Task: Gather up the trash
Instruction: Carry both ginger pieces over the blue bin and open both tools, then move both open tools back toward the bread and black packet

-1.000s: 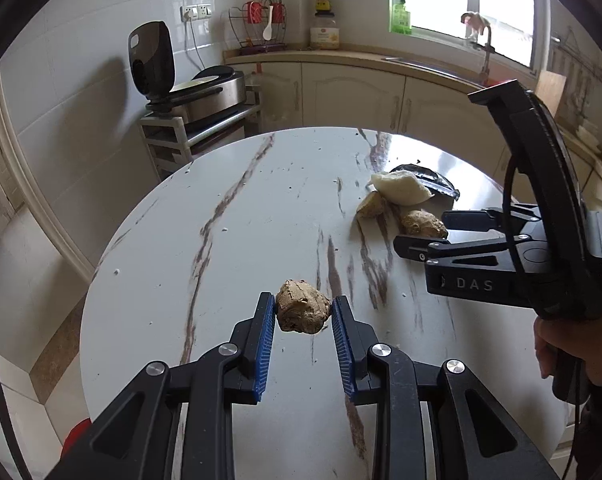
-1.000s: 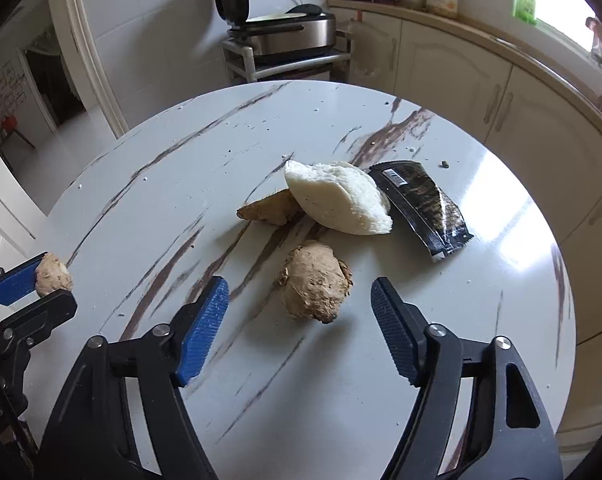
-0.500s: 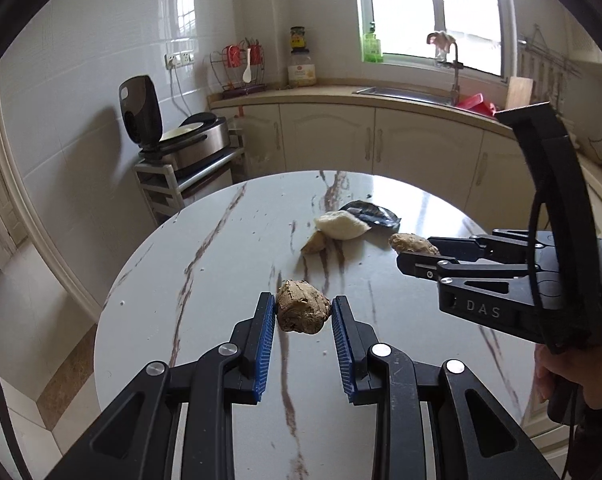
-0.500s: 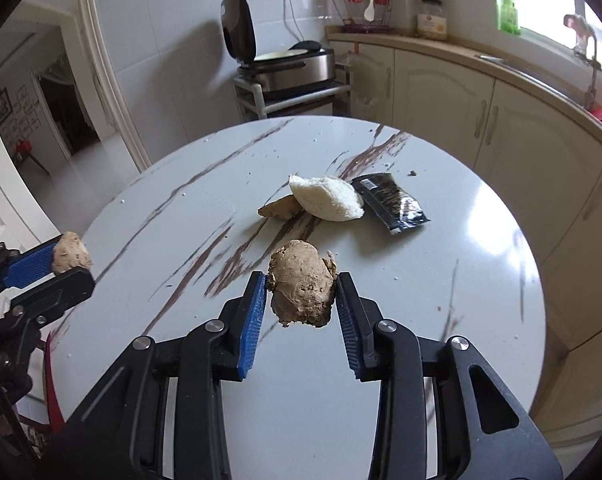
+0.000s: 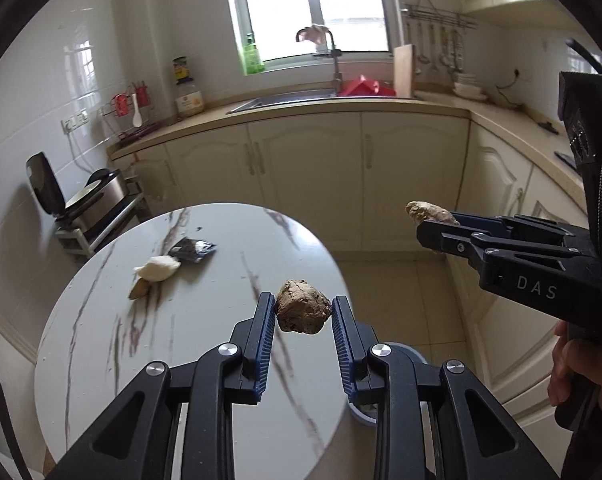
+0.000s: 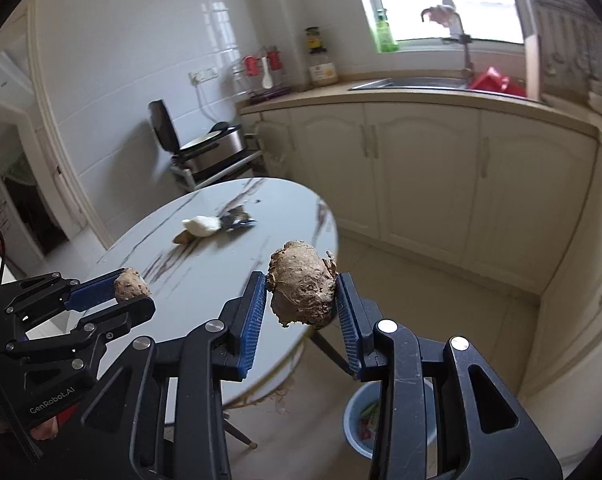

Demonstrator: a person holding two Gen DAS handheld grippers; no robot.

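Observation:
My left gripper (image 5: 303, 307) is shut on a small brown lump (image 5: 303, 314), held in the air above the right edge of the round marble table (image 5: 205, 360). In the right wrist view my right gripper (image 6: 301, 290) is shut on a larger brown lump (image 6: 303, 286), past the table's edge and over the floor. The left gripper (image 6: 131, 292) with its lump (image 6: 129, 285) shows at the left there. A pale blue bin (image 6: 357, 420) with scraps stands on the floor below the right fingers. A white bun piece (image 5: 159, 268), a black wrapper (image 5: 193, 249) and a brown scrap (image 5: 139, 290) lie on the table.
Cream cabinets (image 5: 309, 176) with a sink (image 5: 285, 98) run along the far wall and round to the right. A metal cart with an open-lidded appliance (image 5: 81, 204) stands left of the table. Tiled floor (image 6: 441, 304) lies between the table and the cabinets.
The right gripper closed on the larger lump and lifted it off the table. Both grippers rose and swung right, from over the table's middle to its right edge near the bin.

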